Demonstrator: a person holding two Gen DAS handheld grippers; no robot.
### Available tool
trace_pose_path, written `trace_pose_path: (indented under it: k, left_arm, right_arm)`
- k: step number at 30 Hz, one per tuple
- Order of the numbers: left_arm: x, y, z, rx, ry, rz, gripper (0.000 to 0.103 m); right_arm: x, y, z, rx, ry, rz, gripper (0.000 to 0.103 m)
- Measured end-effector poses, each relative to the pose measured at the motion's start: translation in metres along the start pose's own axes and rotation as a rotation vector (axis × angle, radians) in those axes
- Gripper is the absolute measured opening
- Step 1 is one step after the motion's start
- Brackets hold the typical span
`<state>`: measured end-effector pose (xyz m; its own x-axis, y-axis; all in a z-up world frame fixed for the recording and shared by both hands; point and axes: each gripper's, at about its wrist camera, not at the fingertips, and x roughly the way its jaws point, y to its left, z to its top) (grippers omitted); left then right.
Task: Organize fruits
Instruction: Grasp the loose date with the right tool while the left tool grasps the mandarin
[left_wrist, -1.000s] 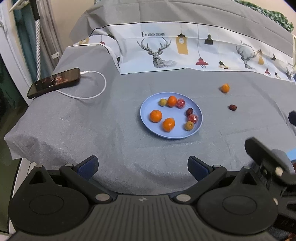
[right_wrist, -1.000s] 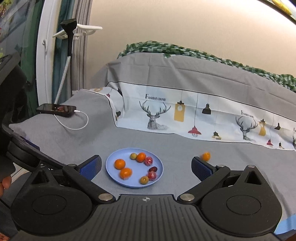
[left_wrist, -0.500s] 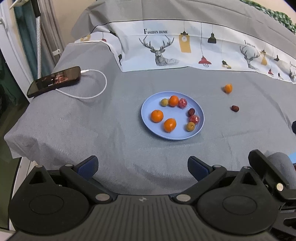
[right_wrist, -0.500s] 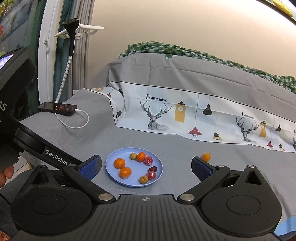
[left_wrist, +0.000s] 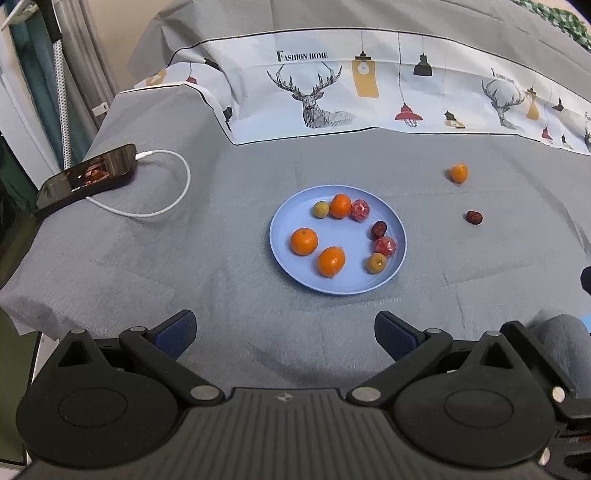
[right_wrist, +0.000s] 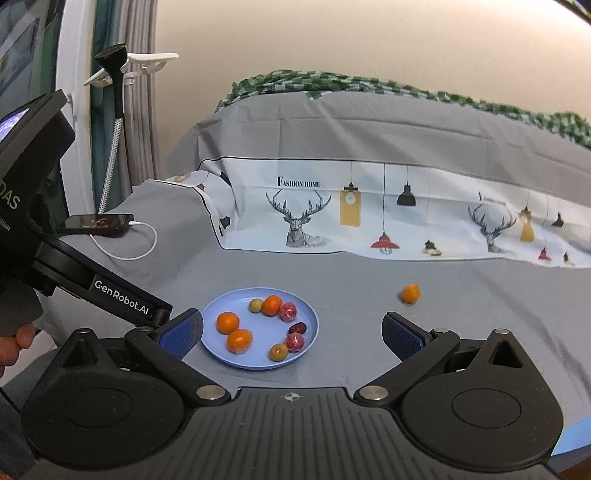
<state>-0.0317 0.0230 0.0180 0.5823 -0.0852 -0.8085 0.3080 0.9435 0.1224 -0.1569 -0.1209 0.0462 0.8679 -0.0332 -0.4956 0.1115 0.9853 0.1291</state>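
Blue plate (left_wrist: 338, 286) of fruit on the grey bed (left_wrist: 147, 266), left tongs (left_wrist: 284, 332) and right tongs (right_wrist: 291, 332) both apart and empty, loose orange (left_wrist: 458, 172) and dark date (left_wrist: 474, 217) right of the plate — phone (left_wrist: 85, 179) far left.

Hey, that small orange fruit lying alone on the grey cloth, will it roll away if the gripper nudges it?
Probably. The small round orange fruit looks nearly spherical, so a nudge would likely send it rolling. The soft grey cloth may slow it somewhat. It looks light and firm, so open padded fingers should likely grip it.
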Motion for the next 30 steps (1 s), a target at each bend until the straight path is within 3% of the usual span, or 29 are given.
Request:
trace_pose_path:
  k: [3, 7, 10, 13, 19, 22, 24, 26, 27, 28, 30]
  left_arm:
    - [0.008, -0.004, 0.006, 0.006, 0.018, 0.010, 0.103]
    - [0.016, -0.006, 0.018, -0.004, 0.047, 0.013, 0.103]
    - [0.023, -0.006, 0.028, -0.016, 0.058, 0.027, 0.103]
    - [0.035, -0.007, 0.039, -0.025, 0.089, 0.037, 0.103]
    - [0.062, -0.010, 0.060, -0.038, 0.142, 0.074, 0.103]
    - [0.080, -0.020, 0.071, -0.023, 0.167, 0.092, 0.103]
    - [0.093, -0.031, 0.080, -0.007, 0.182, 0.094, 0.103]
    - [0.104, -0.045, 0.092, 0.010, 0.185, 0.071, 0.103]
    - [0.109, -0.053, 0.100, 0.020, 0.179, 0.057, 0.103]
    - [0.115, -0.063, 0.108, 0.032, 0.167, 0.045, 0.103]
    - [0.129, -0.087, 0.126, 0.064, 0.131, 0.018, 0.103]
  right_arm:
    - [0.016, -0.014, -0.002, 0.054, 0.024, -0.008, 0.102]
    - [0.056, -0.050, -0.015, 0.256, 0.121, -0.023, 0.102]
    - [0.100, -0.083, -0.029, 0.367, 0.165, -0.142, 0.102]
    - [0.155, -0.121, -0.034, 0.386, 0.150, -0.329, 0.102]
    - [0.260, -0.173, -0.055, 0.297, 0.291, -0.397, 0.102]
    - [0.284, -0.179, -0.063, 0.286, 0.316, -0.414, 0.103]
    - [0.290, -0.184, -0.062, 0.241, 0.288, -0.441, 0.101]
    - [0.287, -0.197, -0.058, 0.274, 0.243, -0.470, 0.073]
    - [0.285, -0.201, -0.058, 0.273, 0.227, -0.485, 0.037]
    - [0.284, -0.207, -0.059, 0.283, 0.224, -0.492, 0.022]
    - [0.279, -0.220, -0.060, 0.358, 0.205, -0.471, 0.021]
